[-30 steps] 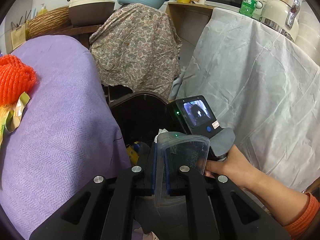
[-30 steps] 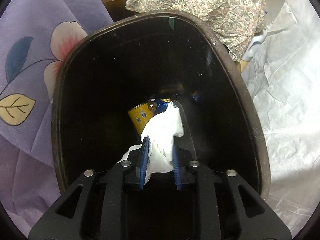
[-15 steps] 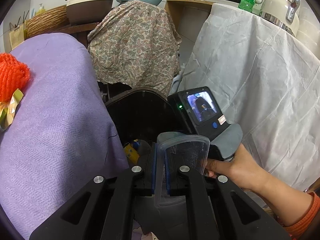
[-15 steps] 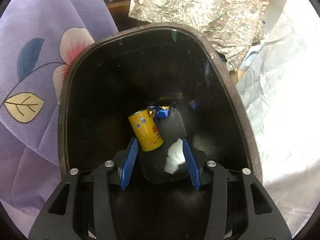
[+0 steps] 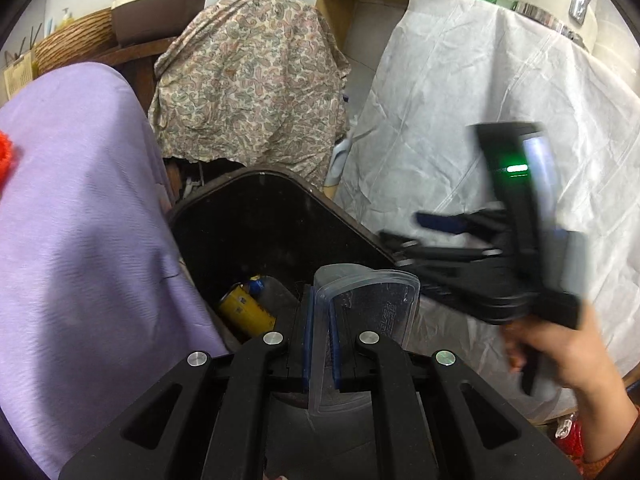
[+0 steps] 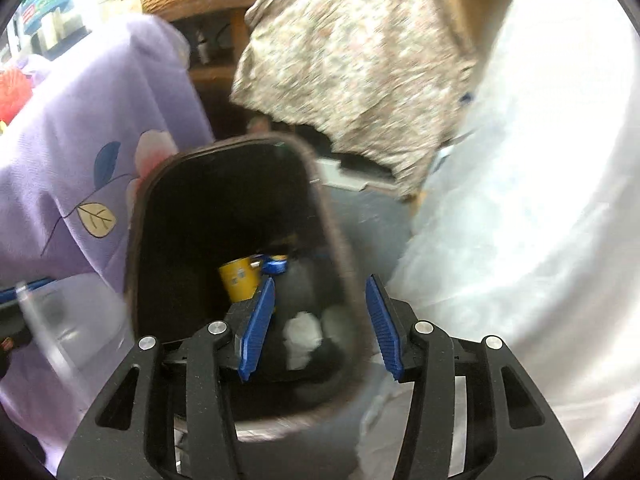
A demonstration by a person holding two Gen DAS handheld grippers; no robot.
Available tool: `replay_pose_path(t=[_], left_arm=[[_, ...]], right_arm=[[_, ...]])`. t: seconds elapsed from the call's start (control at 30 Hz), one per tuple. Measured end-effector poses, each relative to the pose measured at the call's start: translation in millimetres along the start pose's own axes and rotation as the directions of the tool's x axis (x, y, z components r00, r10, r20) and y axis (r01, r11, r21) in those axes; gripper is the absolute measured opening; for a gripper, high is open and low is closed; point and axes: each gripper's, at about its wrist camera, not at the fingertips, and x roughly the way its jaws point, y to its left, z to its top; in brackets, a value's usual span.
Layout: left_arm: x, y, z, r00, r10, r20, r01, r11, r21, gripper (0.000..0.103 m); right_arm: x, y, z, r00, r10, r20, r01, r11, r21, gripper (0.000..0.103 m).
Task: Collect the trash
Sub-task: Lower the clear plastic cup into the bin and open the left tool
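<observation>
My left gripper [image 5: 322, 332] is shut on the rim of a clear plastic container [image 5: 372, 308], held over the near edge of the dark trash bin [image 5: 280, 216]. A yellow can [image 5: 246, 312] lies at the bottom of the bin. My right gripper [image 6: 320, 284] stands open with nothing between its blue pads, above the bin's right rim [image 6: 336, 232]. Below it, inside the bin, lie a white crumpled tissue [image 6: 302, 332] and the yellow can [image 6: 238, 280]. In the left wrist view the right gripper [image 5: 440, 224] is blurred, held by a hand [image 5: 560, 352].
A purple flowered cloth [image 6: 72, 152] hangs left of the bin, a paisley cloth [image 5: 248, 88] covers something behind it, and a white sheet [image 5: 480, 120] drapes the right side. An orange net ball [image 5: 6, 152] lies on the purple cloth. Bowls, a basket and appliances stand behind.
My right gripper opened and let go of the white tissue, which fell into the bin. It then rose out of the bin and swung right. The left gripper edged toward the bin.
</observation>
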Motion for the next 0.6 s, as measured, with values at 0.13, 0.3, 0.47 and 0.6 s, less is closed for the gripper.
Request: replay_pose_path(t=[0.13, 0.3, 0.47, 0.6], left_arm=[[18, 1, 0, 0.999, 0.027, -0.018, -0.027, 1.0, 0.008, 0.008], [44, 9, 2, 0.996, 0.065, -0.057, -0.066, 0.998, -0.004, 0.008], [71, 20, 5, 0.991, 0.086, -0.105, -0.09, 0.995, -0.036, 0.008], [84, 22, 4, 0.986, 0.105, -0.128, -0.108, 0.994, -0.015, 0.008]], right_arm=[[-20, -20, -6, 0.999, -0.024, 0.035, 0.022, 0.998, 0.054, 0.056], [-44, -32, -15, 0.996, -0.046, 0.074, 0.038, 0.994, 0.1, 0.068], [-60, -20, -22, 0.992, -0.07, 0.108, 0.062, 0.995, 0.083, 0.073], [-74, -16, -28, 0.989, -0.076, 0.126, 0.066, 0.994, 0.082, 0.074]])
